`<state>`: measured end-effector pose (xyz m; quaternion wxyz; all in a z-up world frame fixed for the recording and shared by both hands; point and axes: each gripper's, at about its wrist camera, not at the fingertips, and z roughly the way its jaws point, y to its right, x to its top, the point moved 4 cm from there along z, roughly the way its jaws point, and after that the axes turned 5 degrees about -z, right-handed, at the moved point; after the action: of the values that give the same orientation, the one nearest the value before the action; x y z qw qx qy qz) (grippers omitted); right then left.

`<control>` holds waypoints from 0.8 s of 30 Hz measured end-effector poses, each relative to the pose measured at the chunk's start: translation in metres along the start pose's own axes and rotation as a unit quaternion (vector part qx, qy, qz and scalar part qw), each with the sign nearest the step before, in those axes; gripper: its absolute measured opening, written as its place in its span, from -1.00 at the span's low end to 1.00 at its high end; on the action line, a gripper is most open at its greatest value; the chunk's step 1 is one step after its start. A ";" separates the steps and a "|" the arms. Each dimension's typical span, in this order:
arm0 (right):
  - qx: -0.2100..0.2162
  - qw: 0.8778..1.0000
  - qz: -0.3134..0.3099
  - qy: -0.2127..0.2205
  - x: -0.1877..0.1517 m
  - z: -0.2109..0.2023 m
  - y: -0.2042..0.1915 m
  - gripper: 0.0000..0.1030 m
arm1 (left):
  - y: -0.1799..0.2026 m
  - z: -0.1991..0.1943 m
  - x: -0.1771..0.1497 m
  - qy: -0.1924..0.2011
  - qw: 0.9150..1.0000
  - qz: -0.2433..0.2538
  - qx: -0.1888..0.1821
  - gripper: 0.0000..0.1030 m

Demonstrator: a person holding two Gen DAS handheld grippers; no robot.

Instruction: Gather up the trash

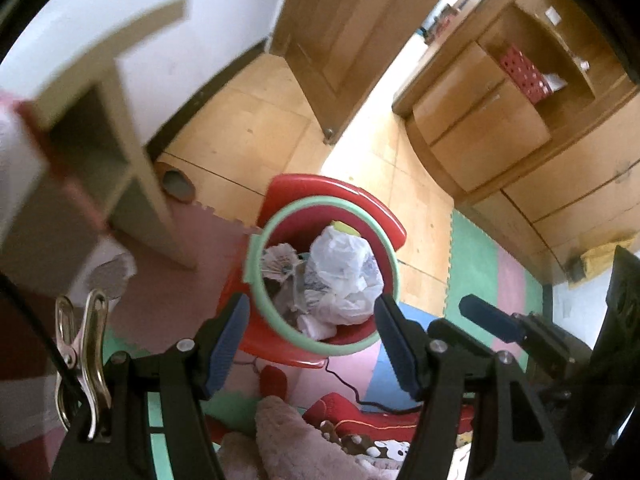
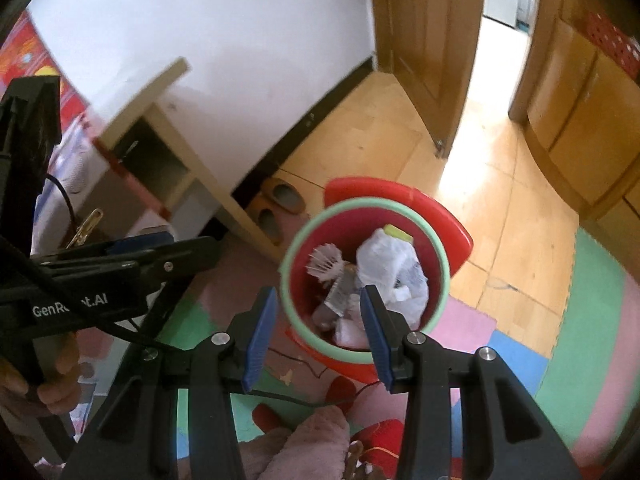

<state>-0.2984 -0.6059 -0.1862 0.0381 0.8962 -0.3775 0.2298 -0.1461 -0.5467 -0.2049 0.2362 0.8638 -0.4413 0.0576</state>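
Observation:
A red trash bin with a pale green rim (image 1: 394,256) (image 2: 440,252) stands on the floor below both grippers. Inside lie a crumpled white plastic bag (image 1: 344,268) (image 2: 394,268), a white shuttlecock (image 1: 280,260) (image 2: 326,264) and other scraps. My left gripper (image 1: 310,344) hangs high above the bin, open, with nothing between its blue pads. My right gripper (image 2: 318,336) is also above the bin, open and empty. The right gripper's tip (image 1: 488,318) shows at the right of the left wrist view; the left gripper's body (image 2: 120,260) shows at the left of the right wrist view.
A beige shelf unit (image 1: 132,152) (image 2: 192,160) stands against the white wall left of the bin, slippers (image 2: 280,200) beside it. Coloured foam mats (image 2: 592,320) cover the floor. A wooden door (image 2: 424,40) and cabinets (image 1: 500,120) lie beyond. A black cable (image 1: 348,388) runs below.

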 end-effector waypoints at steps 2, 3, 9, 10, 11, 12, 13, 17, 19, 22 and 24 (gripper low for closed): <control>0.005 1.000 -0.010 0.007 0.003 -0.009 -0.013 -0.14 | -0.012 -0.020 -0.002 0.010 1.000 -0.013 0.003 0.33; 0.008 1.000 -0.017 0.010 0.005 -0.014 -0.021 -0.14 | -0.018 -0.028 -0.003 0.015 1.000 -0.019 0.006 0.33; 0.028 0.998 -0.053 0.032 0.014 -0.038 -0.068 -0.14 | -0.052 -0.079 -0.011 0.041 0.997 -0.056 0.024 0.33; 0.032 0.997 -0.059 0.036 0.015 -0.042 -0.076 -0.14 | -0.057 -0.087 -0.012 0.046 0.997 -0.061 0.026 0.33; 0.035 0.996 -0.068 0.041 0.017 -0.046 -0.086 -0.14 | -0.063 -0.097 -0.013 0.052 0.996 -0.067 0.029 0.33; 0.037 0.996 -0.073 0.045 0.019 -0.051 -0.093 -0.14 | -0.069 -0.106 -0.015 0.057 0.995 -0.072 0.033 0.33; 0.040 0.995 -0.080 0.048 0.020 -0.055 -0.101 -0.14 | -0.074 -0.114 -0.016 0.062 0.994 -0.077 0.035 0.33; 0.057 0.991 -0.105 0.061 0.024 -0.067 -0.135 -0.14 | -0.093 -0.148 -0.022 0.084 0.991 -0.093 0.050 0.33; 0.063 0.989 -0.117 0.066 0.025 -0.072 -0.149 -0.14 | -0.102 -0.163 -0.026 0.094 0.989 -0.103 0.058 0.33; 0.073 0.986 -0.134 0.071 0.027 -0.079 -0.172 -0.14 | -0.118 -0.183 -0.033 0.106 0.985 -0.118 0.069 0.33; 0.079 0.983 -0.147 0.074 0.027 -0.083 -0.187 -0.14 | -0.129 -0.195 -0.038 0.111 0.983 -0.126 0.078 0.33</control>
<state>-0.1838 -0.4706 -0.0808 0.0283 0.9226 -0.2181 0.3169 -0.0462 -0.3651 -0.0904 0.2215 0.9164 -0.2938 0.1573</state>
